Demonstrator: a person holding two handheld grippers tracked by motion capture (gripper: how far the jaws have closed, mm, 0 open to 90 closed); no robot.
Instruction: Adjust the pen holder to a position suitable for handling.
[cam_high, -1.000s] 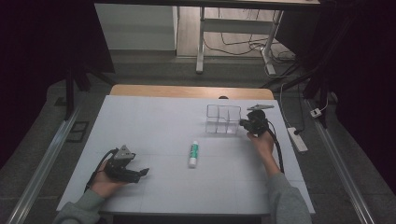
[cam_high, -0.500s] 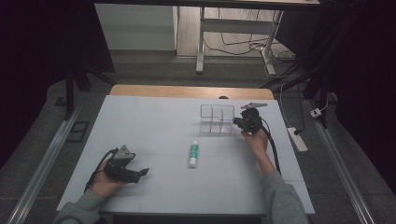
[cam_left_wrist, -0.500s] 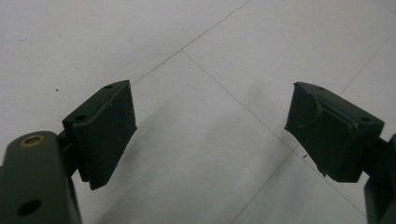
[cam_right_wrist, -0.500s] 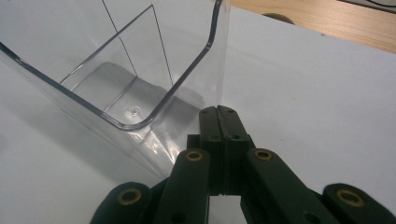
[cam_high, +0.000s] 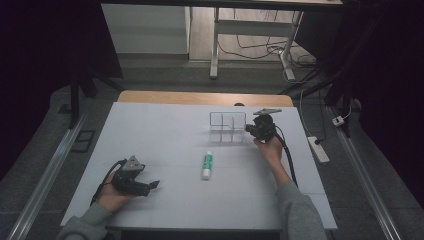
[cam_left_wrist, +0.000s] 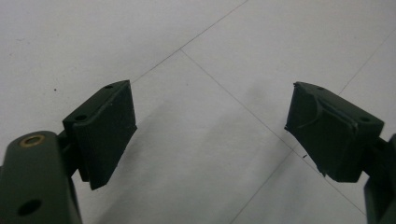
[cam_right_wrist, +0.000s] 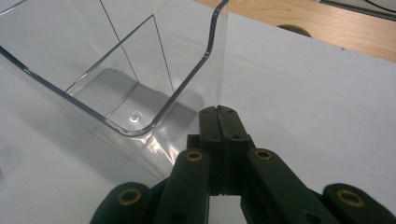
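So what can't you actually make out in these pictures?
- Print on the tube: too small in the high view.
- Whether the shut right gripper pinches the clear organizer's wall or only touches it: its own jaws cover the contact.
- Left gripper: the tips run off the lower edge of its view.
- Organizer's far compartments: cut off at the right gripper view's top.

Your black right gripper (cam_right_wrist: 218, 112) meets a clear organizer (cam_right_wrist: 116, 79); the tube (cam_high: 207, 165) is white and green on a pale grey table (cam_high: 150, 135).
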